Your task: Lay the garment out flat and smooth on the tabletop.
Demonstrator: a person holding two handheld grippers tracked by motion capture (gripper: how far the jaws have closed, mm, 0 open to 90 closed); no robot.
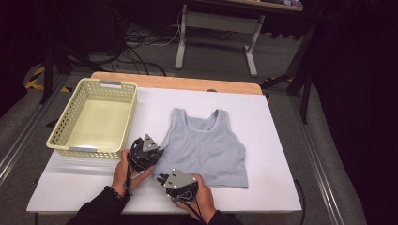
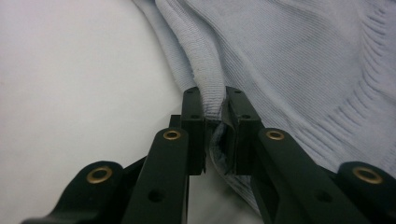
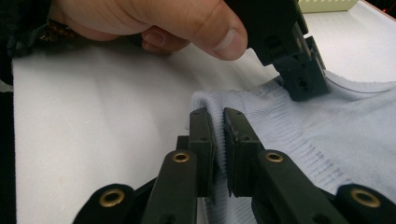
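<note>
A light grey tank top (image 1: 204, 147) lies flat on the white table (image 1: 272, 140). The left gripper (image 1: 151, 151) sits at its left edge, and the right gripper (image 1: 165, 179) at its near-left corner. To the far left stands a pale yellow perforated basket (image 1: 70, 119).

We see the white table (image 1: 263, 122) brightly lit from overhead; beyond it, toward 12 o'clock, darkness; close-ups soft.

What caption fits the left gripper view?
Left claw pinching the ribbed edge of the grey top on the white table.
</note>
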